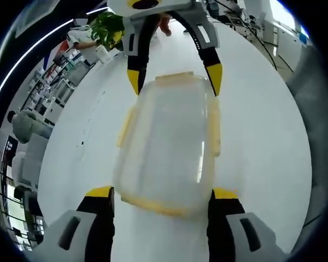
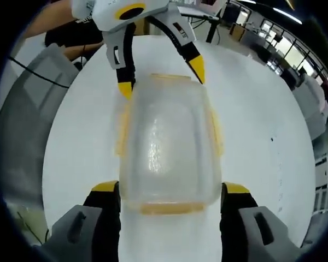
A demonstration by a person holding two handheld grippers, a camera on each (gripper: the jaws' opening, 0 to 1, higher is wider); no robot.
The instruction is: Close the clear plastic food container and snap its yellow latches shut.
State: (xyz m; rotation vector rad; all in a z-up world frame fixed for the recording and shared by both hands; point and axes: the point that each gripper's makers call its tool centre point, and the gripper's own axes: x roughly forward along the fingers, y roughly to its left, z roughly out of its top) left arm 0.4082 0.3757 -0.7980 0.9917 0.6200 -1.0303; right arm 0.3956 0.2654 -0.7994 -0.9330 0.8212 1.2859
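Observation:
A clear plastic food container (image 1: 169, 142) (image 2: 167, 142) with its lid on lies lengthwise on the white table (image 1: 262, 136) (image 2: 262, 136). Yellow latches (image 1: 214, 131) (image 2: 121, 134) run along its long sides and ends, and the side ones flare out a little. My left gripper (image 1: 163, 194) (image 2: 161, 78) is open, with its yellow-tipped jaws on either side of one short end. My right gripper (image 2: 170, 188) (image 1: 174, 79) faces it, also open, flanking the opposite end. I cannot tell whether any jaw touches the container.
The table is round, and its edge curves close by on both sides. A potted plant (image 1: 106, 27) and shelves stand beyond its far edge. A grey chair (image 2: 27, 109) sits by the table, with a person's arm (image 2: 71, 49) behind the left gripper.

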